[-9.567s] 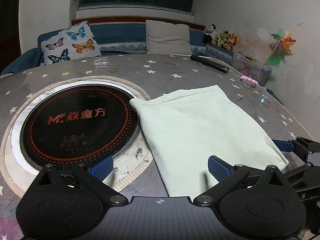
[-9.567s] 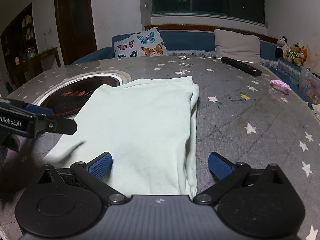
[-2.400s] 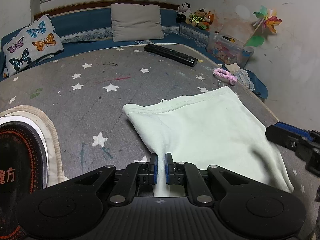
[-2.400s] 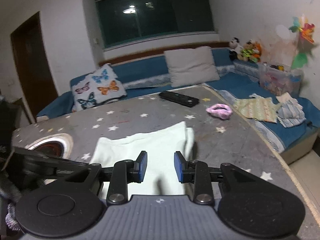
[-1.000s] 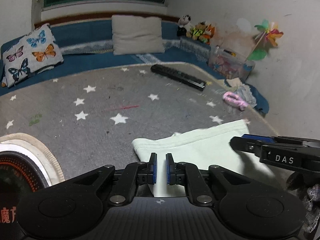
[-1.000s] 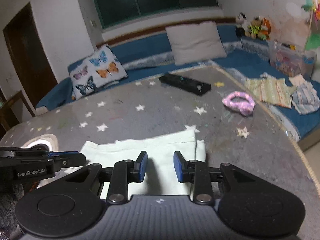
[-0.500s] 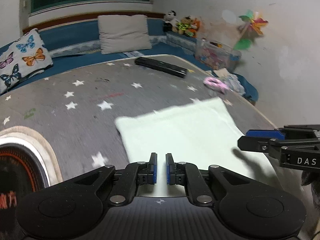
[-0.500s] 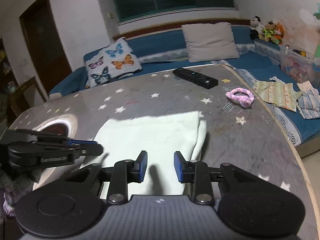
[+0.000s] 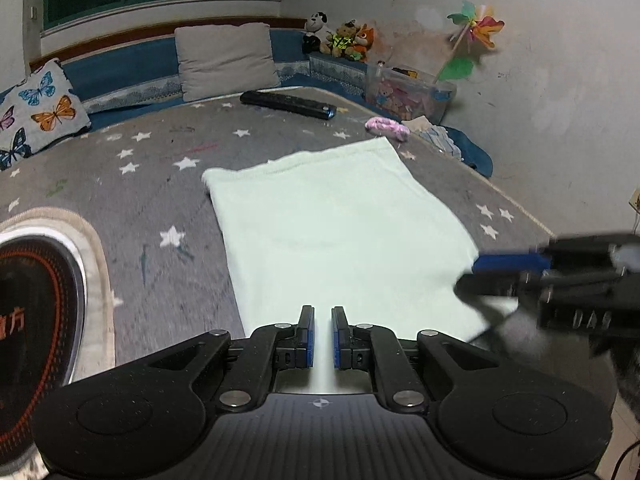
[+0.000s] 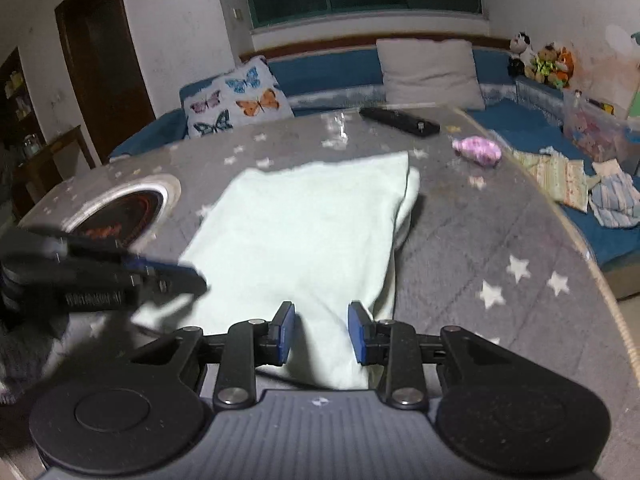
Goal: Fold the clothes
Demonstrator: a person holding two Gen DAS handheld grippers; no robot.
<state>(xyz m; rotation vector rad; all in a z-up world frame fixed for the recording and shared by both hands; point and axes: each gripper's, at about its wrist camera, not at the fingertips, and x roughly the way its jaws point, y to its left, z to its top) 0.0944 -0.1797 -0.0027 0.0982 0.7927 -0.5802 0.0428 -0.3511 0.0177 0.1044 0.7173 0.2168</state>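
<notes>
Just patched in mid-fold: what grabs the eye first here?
The pale green garment fills the middle of the star-patterned table, with both tongs at its near edge: left tongs pinched on the cloth, right tongs parted around it. Behind it lie a black remote and a pink hair tie.

Black remote and pink hair tie lie on star-patterned table; butterfly cushion rests on sofa.
</notes>
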